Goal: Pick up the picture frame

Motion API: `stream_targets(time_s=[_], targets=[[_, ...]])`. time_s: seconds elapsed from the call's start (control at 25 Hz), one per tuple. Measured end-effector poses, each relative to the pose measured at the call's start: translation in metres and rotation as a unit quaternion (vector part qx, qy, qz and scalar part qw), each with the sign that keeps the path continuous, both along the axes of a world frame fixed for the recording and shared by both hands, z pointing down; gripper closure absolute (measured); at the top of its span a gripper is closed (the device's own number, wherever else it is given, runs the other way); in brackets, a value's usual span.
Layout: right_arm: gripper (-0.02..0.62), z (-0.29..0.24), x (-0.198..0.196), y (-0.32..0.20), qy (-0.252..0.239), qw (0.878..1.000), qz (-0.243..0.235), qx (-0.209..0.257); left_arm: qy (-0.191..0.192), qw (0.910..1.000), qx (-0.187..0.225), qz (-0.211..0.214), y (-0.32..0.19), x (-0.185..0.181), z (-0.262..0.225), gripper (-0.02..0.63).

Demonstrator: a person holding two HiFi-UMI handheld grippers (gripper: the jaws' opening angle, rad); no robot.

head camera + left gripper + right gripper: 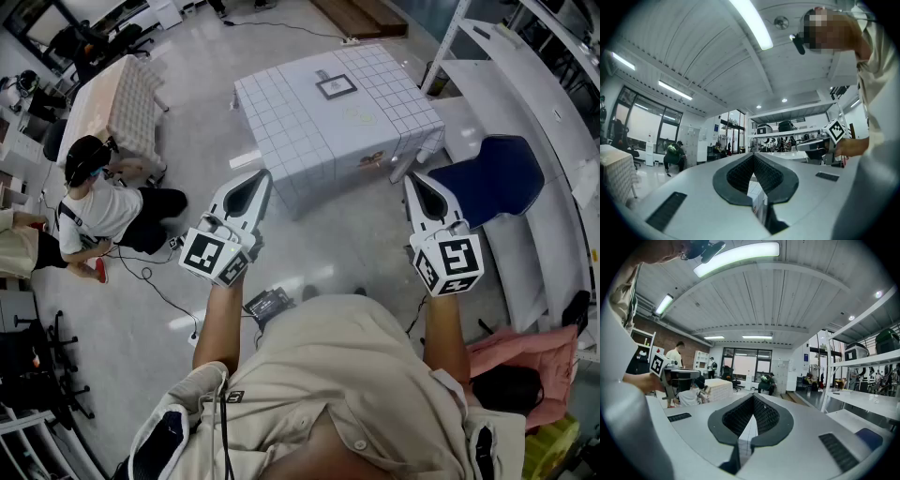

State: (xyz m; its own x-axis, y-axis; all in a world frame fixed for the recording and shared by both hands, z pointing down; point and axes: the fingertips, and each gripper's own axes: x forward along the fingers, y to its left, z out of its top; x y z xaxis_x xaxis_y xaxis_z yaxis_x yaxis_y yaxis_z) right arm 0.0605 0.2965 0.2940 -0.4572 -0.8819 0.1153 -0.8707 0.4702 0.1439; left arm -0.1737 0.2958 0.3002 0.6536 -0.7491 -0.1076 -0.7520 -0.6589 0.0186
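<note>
Holding both tongs low in front of the torso, roughly level, tips aimed at the far table (281, 127).

- left tongs (262, 176): jaws together, tips meeting, nothing between them
- right tongs (413, 179): same, jaws together, empty
- picture frame (336, 87): dark-edged, lying flat on the far part of the table, about mid-width, with a small grey item just beyond it. Well apart from both tongs, untouched
- the table has a white grid-pattern cover, and only a strip of it shows through the slit below each pair of jaws in the gripper views

Around it:
- a person (94, 211) sits on the floor (347, 239) at left, cables beside them
- a beige-covered table (117, 98) stands far left
- a blue chair (497, 178) sits right of the table, against white shelving (525, 84)
</note>
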Motion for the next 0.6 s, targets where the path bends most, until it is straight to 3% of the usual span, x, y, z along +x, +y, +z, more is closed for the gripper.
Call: stream_targets(time_s=[0.6], targets=[[0.571, 0.007, -0.018, -0.013, 0.003, 1.0, 0.024, -0.003, 0.006, 0.9997, -0.011, 0.021, -0.025, -0.012, 0.011, 0.594]])
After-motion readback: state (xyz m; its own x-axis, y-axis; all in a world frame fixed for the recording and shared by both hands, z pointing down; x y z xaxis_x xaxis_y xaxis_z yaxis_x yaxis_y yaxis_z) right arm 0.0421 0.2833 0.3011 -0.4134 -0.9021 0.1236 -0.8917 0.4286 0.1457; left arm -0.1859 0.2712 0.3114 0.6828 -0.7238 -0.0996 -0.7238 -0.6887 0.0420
